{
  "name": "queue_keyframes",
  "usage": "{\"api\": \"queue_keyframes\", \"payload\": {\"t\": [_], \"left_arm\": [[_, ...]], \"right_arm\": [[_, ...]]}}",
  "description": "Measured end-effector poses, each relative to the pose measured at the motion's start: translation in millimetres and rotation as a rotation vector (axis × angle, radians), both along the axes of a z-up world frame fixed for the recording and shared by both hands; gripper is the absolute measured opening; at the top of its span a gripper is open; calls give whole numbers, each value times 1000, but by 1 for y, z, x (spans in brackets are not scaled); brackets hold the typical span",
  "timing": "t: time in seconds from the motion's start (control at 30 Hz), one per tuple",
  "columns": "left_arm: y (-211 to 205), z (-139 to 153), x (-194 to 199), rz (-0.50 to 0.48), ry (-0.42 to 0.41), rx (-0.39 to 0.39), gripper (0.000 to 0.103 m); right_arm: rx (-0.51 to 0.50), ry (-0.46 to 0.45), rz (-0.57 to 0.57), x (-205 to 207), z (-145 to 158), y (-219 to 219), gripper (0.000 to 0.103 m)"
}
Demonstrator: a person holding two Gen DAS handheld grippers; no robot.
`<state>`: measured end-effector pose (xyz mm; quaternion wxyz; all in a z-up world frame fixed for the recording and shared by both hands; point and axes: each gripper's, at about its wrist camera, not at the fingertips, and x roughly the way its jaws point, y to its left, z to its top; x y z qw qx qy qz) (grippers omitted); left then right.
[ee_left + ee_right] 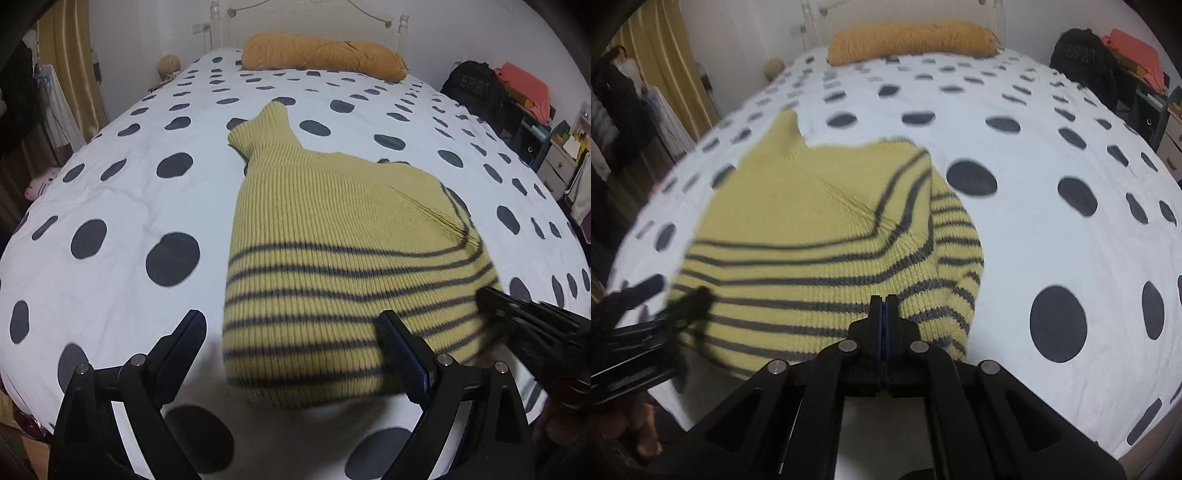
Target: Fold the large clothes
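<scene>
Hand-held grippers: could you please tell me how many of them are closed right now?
1: the right hand-held gripper, shut at the yellow striped knit sweater hem; the left hand-held gripper is open.

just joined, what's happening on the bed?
A person with two handheld grippers is folding a yellow striped sweater on a polka-dot bed. The right gripper is shut at the sweater's near hem; whether it pinches fabric is unclear. The left gripper hangs open over the hem. The sweater looks partly folded.

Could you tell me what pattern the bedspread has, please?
White bedspread with dark grey dots, clearest in the left wrist view.
</scene>
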<state>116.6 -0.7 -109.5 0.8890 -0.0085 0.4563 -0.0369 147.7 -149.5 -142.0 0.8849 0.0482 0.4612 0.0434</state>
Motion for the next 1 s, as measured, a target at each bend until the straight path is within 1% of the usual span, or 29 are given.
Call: {"api": "queue_keyframes", "payload": {"t": [0.1, 0.13, 0.23, 0.27, 0.3, 0.33, 0.37, 0.4, 0.43, 0.5, 0.6, 0.7, 0.77, 0.8, 0.83, 0.9, 1.0], "left_arm": [[-1, 0, -10, 15, 17, -32, 94], [-1, 1, -14, 18, 19, -33, 94], [2, 8, -25, 34, 19, -35, 94], [3, 12, -29, 44, 18, -40, 94], [5, 15, -32, 52, 16, -46, 94], [6, 18, -35, 61, 16, -52, 94], [8, 21, -37, 73, 15, -57, 95], [9, 25, -40, 88, 16, -66, 95], [9, 29, -42, 91, 17, -75, 95], [6, 36, -48, 82, 27, -93, 95], [2, 47, -54, 75, 23, -69, 95], [5, 56, -61, 83, 8, -61, 96], [10, 58, -64, 99, 2, -72, 97], [13, 59, -64, 108, 3, -80, 100], [16, 58, -64, 113, 5, -85, 102], [20, 54, -64, 127, 10, -91, 102], [27, 35, -59, 141, 62, -126, 102]], "right_arm": [[-102, -3, -5, 7, -9, 3, 0], [-114, -1, -9, 7, -9, 4, 0], [-87, -14, -19, -2, 4, 2, 0], [-64, -27, -15, -7, 10, 1, 2], [-45, -30, -15, -14, 16, 0, 11], [-36, -32, -19, -22, 23, 0, 33], [-31, -40, -21, -29, 30, 1, 50], [-38, -56, -22, -39, 39, 3, 81], [-58, -72, -22, -47, 46, 5, 84], [-99, -91, -34, -57, 55, 8, 84], [-134, -55, -55, -65, 62, 8, 84], [-168, -15, -91, -68, 60, 3, 84], [-164, 5, -111, -70, 56, -2, 84], [-160, 13, -119, -72, 54, -4, 84], [-163, 21, -128, -73, 52, -5, 84], [-170, 37, -124, -75, 45, -4, 84], [-112, 78, -84, -76, 32, 1, 84]]}}
